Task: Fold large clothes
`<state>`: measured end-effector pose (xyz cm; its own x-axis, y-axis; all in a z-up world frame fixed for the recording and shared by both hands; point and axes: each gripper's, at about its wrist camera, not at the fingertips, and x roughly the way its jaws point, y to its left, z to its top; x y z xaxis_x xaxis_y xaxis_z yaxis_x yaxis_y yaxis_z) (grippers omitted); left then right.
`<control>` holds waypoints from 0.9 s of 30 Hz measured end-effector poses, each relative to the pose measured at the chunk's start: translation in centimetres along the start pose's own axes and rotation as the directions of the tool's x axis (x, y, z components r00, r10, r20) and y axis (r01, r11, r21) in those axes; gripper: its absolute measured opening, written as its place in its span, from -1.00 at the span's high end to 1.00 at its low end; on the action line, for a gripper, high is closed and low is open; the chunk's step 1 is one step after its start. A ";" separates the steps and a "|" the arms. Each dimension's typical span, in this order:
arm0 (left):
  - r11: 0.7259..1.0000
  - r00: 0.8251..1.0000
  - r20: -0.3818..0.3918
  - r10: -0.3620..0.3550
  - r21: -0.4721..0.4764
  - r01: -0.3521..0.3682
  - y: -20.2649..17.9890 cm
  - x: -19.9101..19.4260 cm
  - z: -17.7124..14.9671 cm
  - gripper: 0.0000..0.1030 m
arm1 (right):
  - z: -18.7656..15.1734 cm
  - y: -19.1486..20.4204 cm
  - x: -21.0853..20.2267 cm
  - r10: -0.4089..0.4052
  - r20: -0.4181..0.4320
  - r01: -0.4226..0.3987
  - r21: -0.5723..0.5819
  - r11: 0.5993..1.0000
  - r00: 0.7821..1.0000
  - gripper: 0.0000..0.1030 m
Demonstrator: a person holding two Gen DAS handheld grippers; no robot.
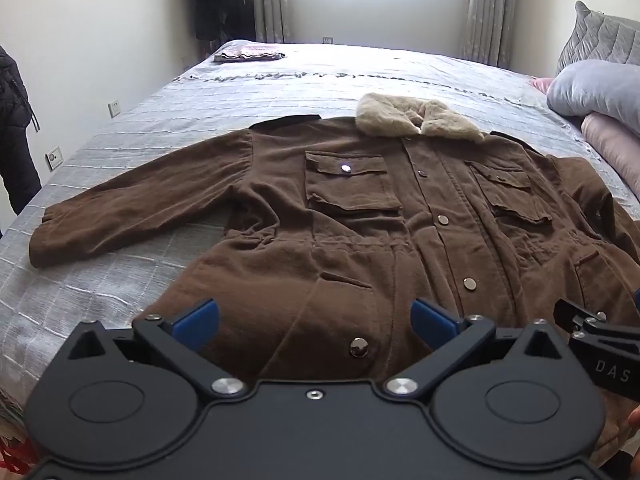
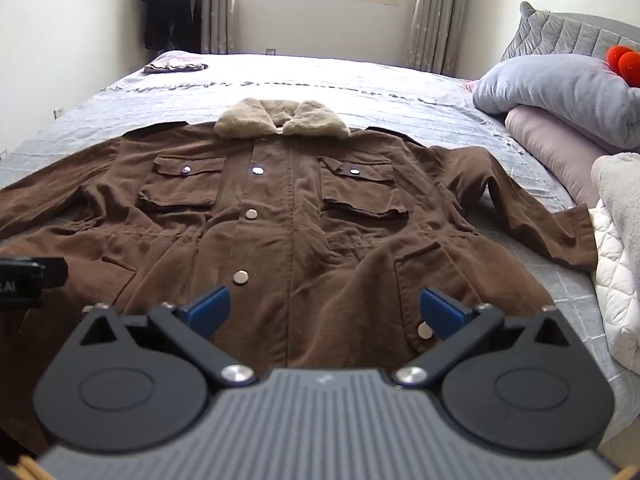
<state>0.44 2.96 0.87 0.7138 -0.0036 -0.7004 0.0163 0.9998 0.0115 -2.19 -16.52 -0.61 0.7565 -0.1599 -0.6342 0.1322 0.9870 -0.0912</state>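
Note:
A large brown jacket (image 1: 360, 216) with a cream fleece collar (image 1: 416, 120) lies flat and face up on the grey bed, both sleeves spread out; it also shows in the right wrist view (image 2: 280, 220). Its left sleeve (image 1: 132, 208) reaches toward the bed's left edge. Its right sleeve (image 2: 520, 208) reaches toward the pillows. My left gripper (image 1: 314, 320) is open and empty just above the jacket's hem. My right gripper (image 2: 324, 312) is open and empty above the hem, to the right of the left one. The right gripper's body shows at the edge of the left wrist view (image 1: 592, 332).
The grey quilted bedspread (image 1: 120, 300) covers the bed. A folded cloth (image 1: 248, 54) lies at the far end. Grey and pink pillows (image 2: 560, 96) and a white quilt (image 2: 618, 248) are piled on the right. Dark clothes (image 2: 168, 4) hang by the window.

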 end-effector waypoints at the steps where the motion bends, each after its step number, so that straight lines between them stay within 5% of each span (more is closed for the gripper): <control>1: 1.000 1.000 0.000 -0.001 -0.001 0.001 0.1 0.0 0.1 -1.00 | 0.0 0.0 0.1 0.001 0.000 -0.001 -0.001 1.000 1.000 -1.00; 27: 1.000 0.999 0.046 0.010 -0.007 -0.010 0.8 -0.4 0.1 -1.00 | -0.1 0.9 0.5 0.013 -0.004 -0.013 -0.017 1.000 1.000 -1.00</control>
<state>0.19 3.81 1.22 0.7456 0.0059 -0.6664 0.0042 0.9999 0.0135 -1.75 -15.76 -1.05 0.7554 -0.1467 -0.6386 0.1112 0.9892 -0.0958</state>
